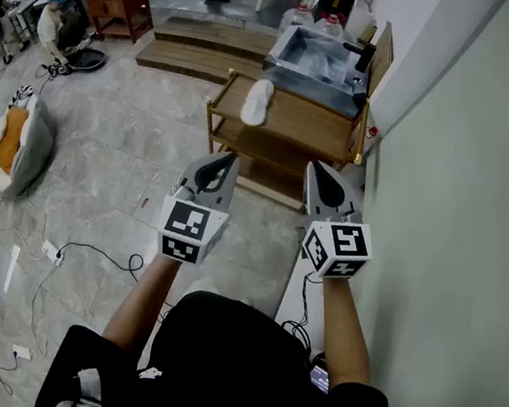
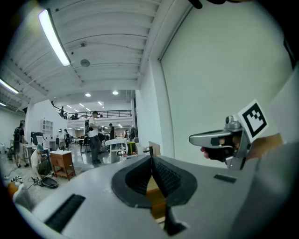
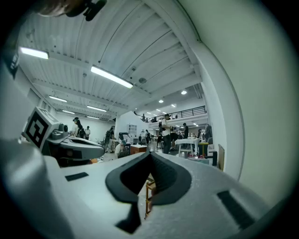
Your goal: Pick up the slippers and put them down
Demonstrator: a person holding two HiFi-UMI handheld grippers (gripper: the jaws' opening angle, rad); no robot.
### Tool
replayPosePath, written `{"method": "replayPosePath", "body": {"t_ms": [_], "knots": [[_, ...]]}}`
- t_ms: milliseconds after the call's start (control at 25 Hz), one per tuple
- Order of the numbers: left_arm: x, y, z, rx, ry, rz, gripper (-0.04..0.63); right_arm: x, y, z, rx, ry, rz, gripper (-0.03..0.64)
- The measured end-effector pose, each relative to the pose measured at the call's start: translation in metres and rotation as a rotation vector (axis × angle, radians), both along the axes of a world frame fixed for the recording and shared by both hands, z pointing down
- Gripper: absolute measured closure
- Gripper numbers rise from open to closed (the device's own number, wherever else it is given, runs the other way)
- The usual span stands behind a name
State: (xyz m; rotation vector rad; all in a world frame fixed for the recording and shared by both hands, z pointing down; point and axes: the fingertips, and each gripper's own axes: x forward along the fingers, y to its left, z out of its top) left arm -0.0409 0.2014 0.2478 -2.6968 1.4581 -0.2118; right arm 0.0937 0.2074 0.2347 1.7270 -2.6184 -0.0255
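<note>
Reads as smooth brown wood on the rack (image 1: 305,131), matt white on the slipper (image 1: 257,102). Shines glossy across the floor (image 1: 120,151).

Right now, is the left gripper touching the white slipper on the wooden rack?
Apart. The head view shows bare rack top between the left gripper and the slipper.

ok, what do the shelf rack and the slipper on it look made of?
Shelf rack: looks like wood, with a warm brown, streaked top and a matte finish; could be laminate.
Slipper: white, smooth, no sheen, probably foam or soft plastic; too small to tell for sure.
</note>
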Motion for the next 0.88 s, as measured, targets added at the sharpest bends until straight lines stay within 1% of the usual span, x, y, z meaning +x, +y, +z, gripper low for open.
{"method": "replayPosePath", "body": {"t_ms": [240, 440, 560, 680, 880], "knots": [[0.007, 0.006, 0.0, -0.006, -0.002, -0.003, 0.591, 0.004, 0.008, 0.002, -0.005, 0.008, -0.014, 0.627], [0.006, 0.009, 0.005, -0.003, -0.026, -0.016, 0.591, 0.005, 0.009, 0.01, -0.019, 0.013, -0.019, 0.627], [0.006, 0.003, 0.011, -0.028, -0.014, -0.02, 0.591, 0.004, 0.006, 0.015, -0.026, 0.038, -0.021, 0.627], [0.011, -0.001, 0.016, -0.028, -0.03, -0.02, 0.591, 0.004, 0.003, 0.016, -0.02, 0.052, -0.027, 0.627], [0.018, -0.018, 0.022, -0.038, -0.025, -0.009, 0.591, 0.006, -0.014, 0.019, -0.013, 0.063, -0.032, 0.627]]}}
